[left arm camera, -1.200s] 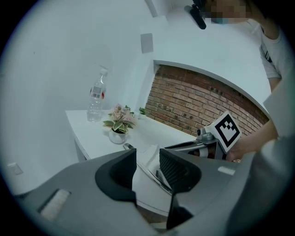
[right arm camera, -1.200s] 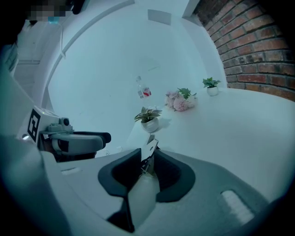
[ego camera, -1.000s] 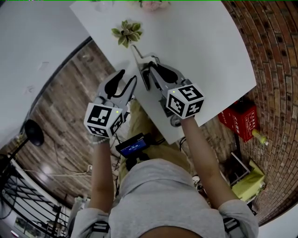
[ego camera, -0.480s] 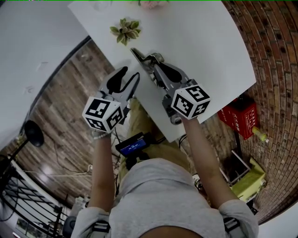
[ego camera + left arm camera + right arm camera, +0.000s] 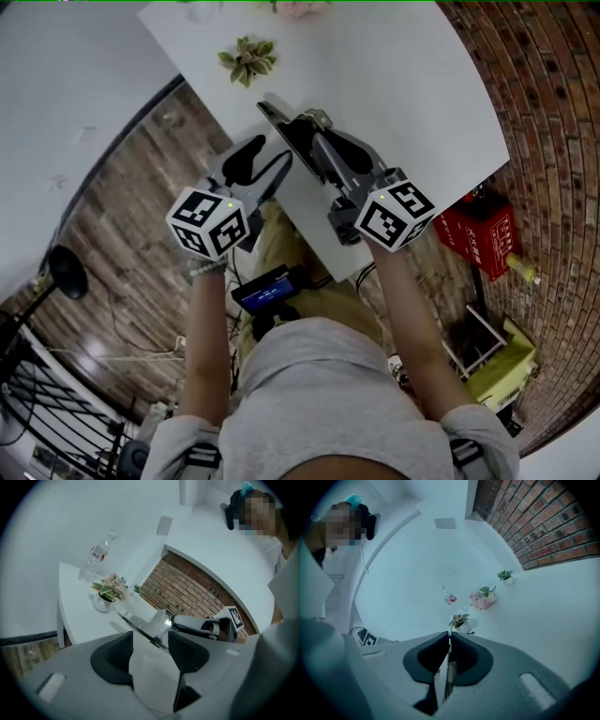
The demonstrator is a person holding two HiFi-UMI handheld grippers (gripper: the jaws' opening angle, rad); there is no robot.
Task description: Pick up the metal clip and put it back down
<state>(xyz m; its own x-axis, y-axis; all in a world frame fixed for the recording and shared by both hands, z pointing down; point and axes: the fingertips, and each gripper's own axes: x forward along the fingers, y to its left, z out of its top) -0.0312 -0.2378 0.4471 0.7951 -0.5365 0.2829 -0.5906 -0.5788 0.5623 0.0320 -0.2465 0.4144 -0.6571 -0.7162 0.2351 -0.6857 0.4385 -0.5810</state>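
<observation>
A white rectangular table (image 5: 403, 84) fills the far middle of the scene, with a brown plank floor (image 5: 122, 216) to its left and a red brick wall (image 5: 553, 112) to its right. The person stands at the table's near edge with a pair of tongs in each hand.

The right gripper (image 5: 449, 637) reaches over the near left part of the table. Its jaws have just been closing and are pressed together on the thin silver metal clip (image 5: 274, 112), which sticks out past the fingertips toward the far left. It is held above the table top (a faint shadow lies under it in the left gripper view).

The left gripper (image 5: 269, 152) hangs just left of the right one, at the table's near left edge. Its jaws have just been opening and stand wide apart with nothing between them.

A red box (image 5: 487, 234) sits on the floor to the right of the table. A small green succulent in a pot (image 5: 247, 59) stands on the table beyond the clip, well apart from it.
</observation>
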